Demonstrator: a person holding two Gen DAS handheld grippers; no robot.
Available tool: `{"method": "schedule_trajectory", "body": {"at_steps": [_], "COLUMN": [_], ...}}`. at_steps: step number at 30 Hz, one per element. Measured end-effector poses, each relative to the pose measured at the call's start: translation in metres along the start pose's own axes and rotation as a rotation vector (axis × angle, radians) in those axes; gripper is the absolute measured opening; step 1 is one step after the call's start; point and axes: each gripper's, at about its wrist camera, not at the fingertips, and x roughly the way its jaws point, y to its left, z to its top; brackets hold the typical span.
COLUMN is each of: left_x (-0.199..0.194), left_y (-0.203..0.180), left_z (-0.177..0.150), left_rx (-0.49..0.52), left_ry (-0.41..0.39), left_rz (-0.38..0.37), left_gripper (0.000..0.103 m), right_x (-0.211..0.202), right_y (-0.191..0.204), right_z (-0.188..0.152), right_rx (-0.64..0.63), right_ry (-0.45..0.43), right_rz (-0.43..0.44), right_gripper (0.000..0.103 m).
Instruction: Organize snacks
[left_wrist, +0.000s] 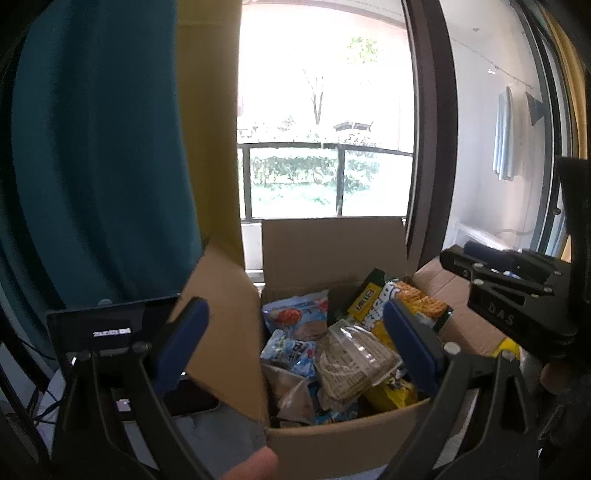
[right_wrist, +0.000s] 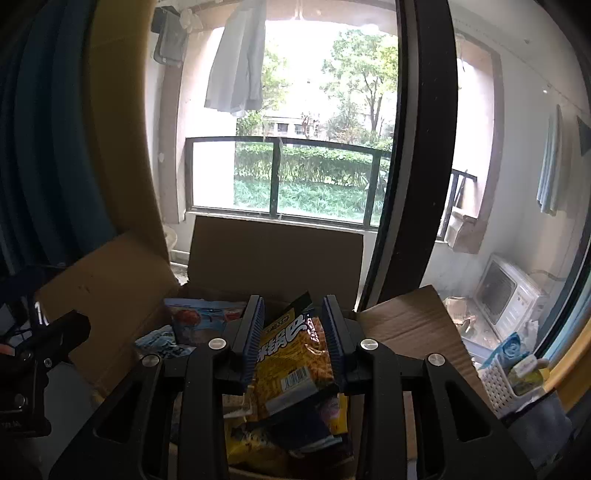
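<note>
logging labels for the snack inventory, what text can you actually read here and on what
"D A S": raised letters on the black right gripper.
Large white characters on the yellow snack bag: too distorted to quote.
Barcode digits on that bag: too small.
White line on the dark screen: blurred.

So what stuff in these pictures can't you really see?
- Bottom of the brown cardboard box: left wrist view, snack bags piled on top.
- Lower half of the yellow snack bag: right wrist view, right gripper frame covers it.
- White basket contents: right wrist view, too small, near the edge.
</note>
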Motion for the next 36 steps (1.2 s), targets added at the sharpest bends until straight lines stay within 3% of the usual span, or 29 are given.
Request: {"method": "schedule_trajectory", "body": {"at_steps": [13,36], "left_x": [-0.059,-0.161], "left_y": [-0.01,-0.02], "left_z": [-0.015,-0.063], "left_rx": [0.034,0.012], "left_ry": [-0.047,-0.044], "left_rz": [-0.014,-0.05], "left_gripper": [0.096,0.096], "right_x": [-0.068,-0.198], "right_y": [0.006,0.013], "right_z": [-0.006,-0.064], "right_rx": [-0.008,0.017], "right_ry": [-0.044,-0.077], "right_rz": [0.002,-0.025], "right_gripper": [0.041,0.042]}}
